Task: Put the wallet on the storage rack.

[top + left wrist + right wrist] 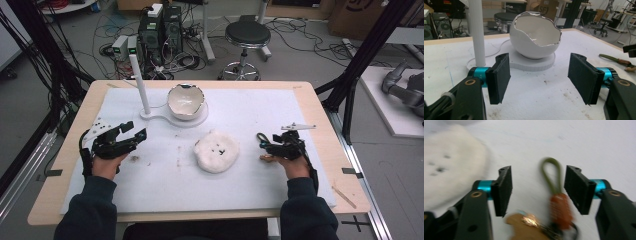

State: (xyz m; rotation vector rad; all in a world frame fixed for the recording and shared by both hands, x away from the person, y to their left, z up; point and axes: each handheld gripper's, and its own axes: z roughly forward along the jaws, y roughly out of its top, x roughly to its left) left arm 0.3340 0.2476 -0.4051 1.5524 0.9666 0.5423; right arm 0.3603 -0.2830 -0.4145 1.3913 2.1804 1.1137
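Right gripper wide open, holding nothing, astride an olive cord loop; left gripper likewise.

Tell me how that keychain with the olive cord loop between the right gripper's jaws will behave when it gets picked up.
The keychain will probably go floppy: its olive loop looks like soft cord, and the orange wrap and tan tag seem loosely joined, so they would likely dangle and swing. It looks small and light beside the right gripper, whose open jaws aren't touching it. Lying flat on the white mat, it shouldn't roll.
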